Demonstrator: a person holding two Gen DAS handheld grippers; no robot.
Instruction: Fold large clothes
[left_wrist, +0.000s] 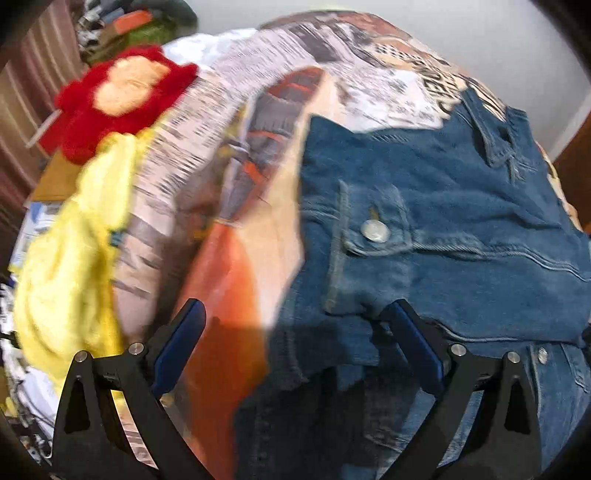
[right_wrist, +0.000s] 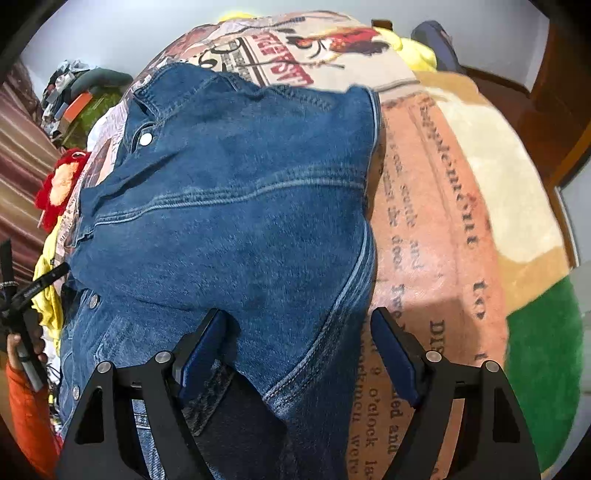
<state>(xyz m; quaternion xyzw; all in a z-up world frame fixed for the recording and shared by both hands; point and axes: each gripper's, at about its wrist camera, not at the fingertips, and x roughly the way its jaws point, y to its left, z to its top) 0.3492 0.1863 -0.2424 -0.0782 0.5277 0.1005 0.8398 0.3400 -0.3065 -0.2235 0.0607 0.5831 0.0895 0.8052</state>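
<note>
1. Denim first: the jacket (right_wrist: 229, 206) lies partly folded on the printed blanket (right_wrist: 436, 206), its back panel up and a snap cuff (left_wrist: 376, 230) turned over the top.
2. The right hand-held gripper (right_wrist: 299, 343) hangs spread over the jacket's near right edge, one finger above denim, the other above blanket; nothing is pinched.
3. The left hand-held gripper (left_wrist: 295, 336) is spread too, straddling the jacket's left edge, holding nothing.
4. Best next, I judge: pinch both near corners through all layers, lift level, and carry the fold away over the jacket.
5. Risk: thick seams slip; the yellow cloth (left_wrist: 74, 240) left of the jacket could snag.
</note>
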